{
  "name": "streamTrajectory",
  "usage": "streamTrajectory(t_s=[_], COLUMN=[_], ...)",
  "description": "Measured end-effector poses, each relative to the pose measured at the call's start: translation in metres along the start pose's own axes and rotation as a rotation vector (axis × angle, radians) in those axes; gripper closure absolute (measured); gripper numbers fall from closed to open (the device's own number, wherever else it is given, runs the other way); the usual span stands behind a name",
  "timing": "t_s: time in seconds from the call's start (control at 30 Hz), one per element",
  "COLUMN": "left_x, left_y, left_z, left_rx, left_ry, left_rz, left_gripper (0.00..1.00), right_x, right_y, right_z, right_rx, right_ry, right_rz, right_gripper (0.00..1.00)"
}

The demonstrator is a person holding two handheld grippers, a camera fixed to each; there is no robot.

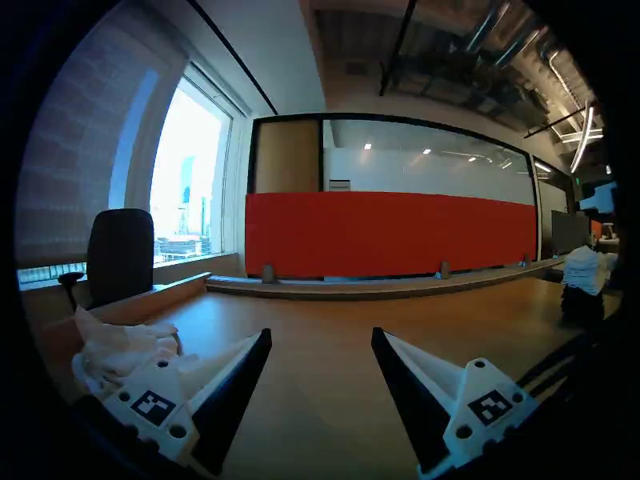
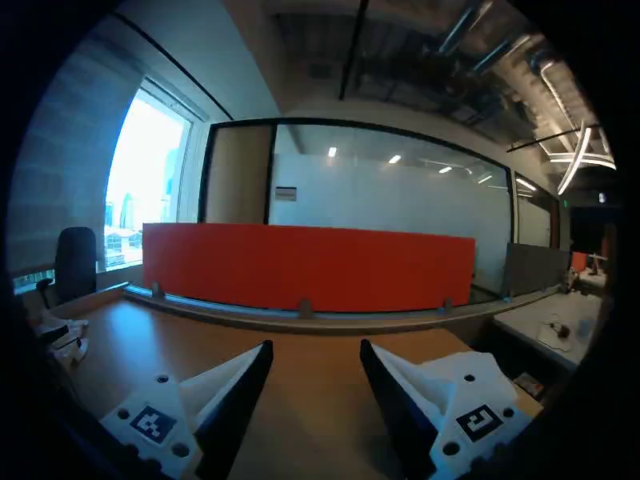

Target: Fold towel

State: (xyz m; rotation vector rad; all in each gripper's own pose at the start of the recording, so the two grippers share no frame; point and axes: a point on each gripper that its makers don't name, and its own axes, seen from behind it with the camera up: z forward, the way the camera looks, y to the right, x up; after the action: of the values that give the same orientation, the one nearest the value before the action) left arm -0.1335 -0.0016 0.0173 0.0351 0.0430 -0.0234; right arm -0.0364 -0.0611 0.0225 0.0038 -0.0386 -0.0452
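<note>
Both jaws open, nothing held: left gripper (image 1: 320, 332) and right gripper (image 2: 314, 344) above the wooden desk (image 1: 336, 400). Crumpled white towel (image 1: 120, 348) sits lower left in left gripper view.

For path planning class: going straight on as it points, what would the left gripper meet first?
Likely the red panel past bare table; the towel lies off to the side. Depth unclear.
</note>
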Motion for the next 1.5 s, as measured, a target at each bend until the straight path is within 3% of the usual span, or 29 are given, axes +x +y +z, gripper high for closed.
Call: streamTrajectory(t_s=[1.07,1.5], left_x=[-0.015,-0.015], left_y=[0.001,0.002], left_z=[0.003,0.003], left_rx=[0.0,0.001], left_ry=[-0.005,-0.005], left_rz=[0.008,0.008], left_gripper=[0.07,0.07], right_x=[-0.016,-0.023], right_y=[0.014,0.018], right_z=[0.005,0.017], right_rx=[0.006,0.012], right_ry=[0.005,0.07], right_rz=[-0.013,-0.032], right_gripper=[0.17,0.16])
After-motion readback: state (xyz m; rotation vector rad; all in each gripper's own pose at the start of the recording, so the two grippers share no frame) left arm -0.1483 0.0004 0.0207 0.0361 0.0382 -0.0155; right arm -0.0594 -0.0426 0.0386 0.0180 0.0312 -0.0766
